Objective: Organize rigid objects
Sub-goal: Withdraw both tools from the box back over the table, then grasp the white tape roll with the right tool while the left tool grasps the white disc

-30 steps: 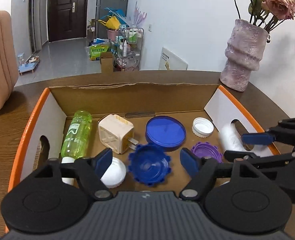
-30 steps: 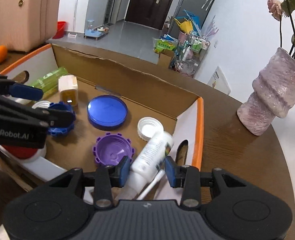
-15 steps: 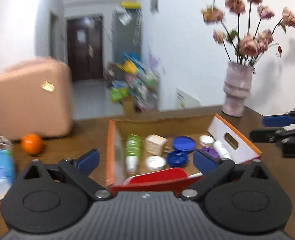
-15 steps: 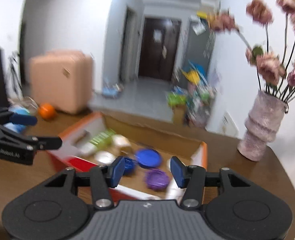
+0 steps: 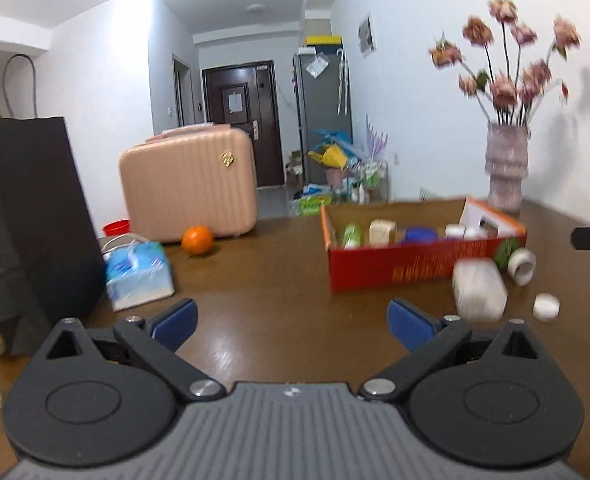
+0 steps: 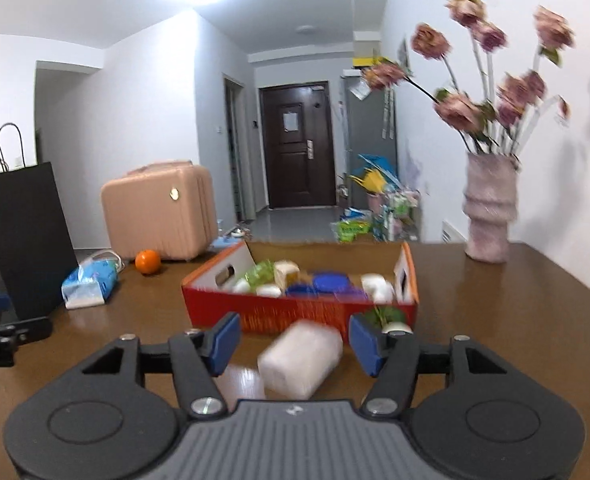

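The red cardboard box stands open on the table, holding a green bottle, blue lids and white caps. At its 5 o'clock, a blurred white bottle lies outside.

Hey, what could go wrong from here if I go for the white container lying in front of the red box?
1. The white container lies on its side on the glossy table, so the open right gripper could nudge it and set it rolling.
2. A small white cap and a tape roll sit loose nearby; a wide sweep might knock them away.
3. The vase of flowers stands near the box; a high swing there might tip it.
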Action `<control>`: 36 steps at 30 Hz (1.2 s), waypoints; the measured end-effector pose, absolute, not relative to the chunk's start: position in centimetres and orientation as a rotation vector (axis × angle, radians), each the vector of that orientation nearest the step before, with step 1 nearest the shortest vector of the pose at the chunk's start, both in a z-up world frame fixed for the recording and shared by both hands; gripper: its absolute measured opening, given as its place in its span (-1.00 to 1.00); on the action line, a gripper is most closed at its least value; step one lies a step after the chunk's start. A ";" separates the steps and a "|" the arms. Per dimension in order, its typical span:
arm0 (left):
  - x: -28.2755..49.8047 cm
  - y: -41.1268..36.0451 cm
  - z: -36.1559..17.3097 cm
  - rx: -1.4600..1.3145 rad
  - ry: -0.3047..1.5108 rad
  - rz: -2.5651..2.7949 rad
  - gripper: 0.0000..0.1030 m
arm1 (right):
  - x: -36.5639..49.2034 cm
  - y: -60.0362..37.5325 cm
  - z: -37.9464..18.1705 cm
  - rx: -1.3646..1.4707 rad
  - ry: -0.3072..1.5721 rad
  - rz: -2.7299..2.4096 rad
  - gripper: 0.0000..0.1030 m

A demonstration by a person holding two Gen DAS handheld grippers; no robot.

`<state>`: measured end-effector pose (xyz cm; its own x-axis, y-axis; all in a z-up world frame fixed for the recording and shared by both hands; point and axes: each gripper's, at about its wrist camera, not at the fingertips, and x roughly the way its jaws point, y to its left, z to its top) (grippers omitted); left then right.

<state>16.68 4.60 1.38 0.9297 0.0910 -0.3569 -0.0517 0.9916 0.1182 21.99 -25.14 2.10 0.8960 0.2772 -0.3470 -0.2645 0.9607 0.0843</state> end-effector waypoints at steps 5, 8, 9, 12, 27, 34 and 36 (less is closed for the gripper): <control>14.4 4.6 0.0 0.072 0.416 0.068 1.00 | 18.4 -25.6 -1.4 0.024 0.440 0.236 0.16; 13.8 4.0 0.1 0.065 0.406 0.040 1.00 | 16.5 -25.8 -2.1 0.009 0.454 0.219 0.23; 13.9 3.6 0.1 0.066 0.409 0.032 1.00 | 16.0 -25.9 -2.2 0.005 0.453 0.216 0.26; 14.4 2.0 0.0 0.084 0.437 0.000 1.00 | 14.5 -26.8 -2.4 0.011 0.430 0.202 0.29; 21.8 -8.4 -1.5 0.149 0.541 -0.162 1.00 | 19.5 -33.0 -6.0 0.125 0.517 0.167 0.22; 27.4 -15.7 -3.5 0.058 0.608 -0.374 0.59 | 24.3 -35.6 -4.2 0.064 0.504 0.175 0.06; 29.1 -17.9 -4.5 0.082 0.618 -0.373 0.53 | 25.2 -36.6 -3.6 0.062 0.492 0.174 0.06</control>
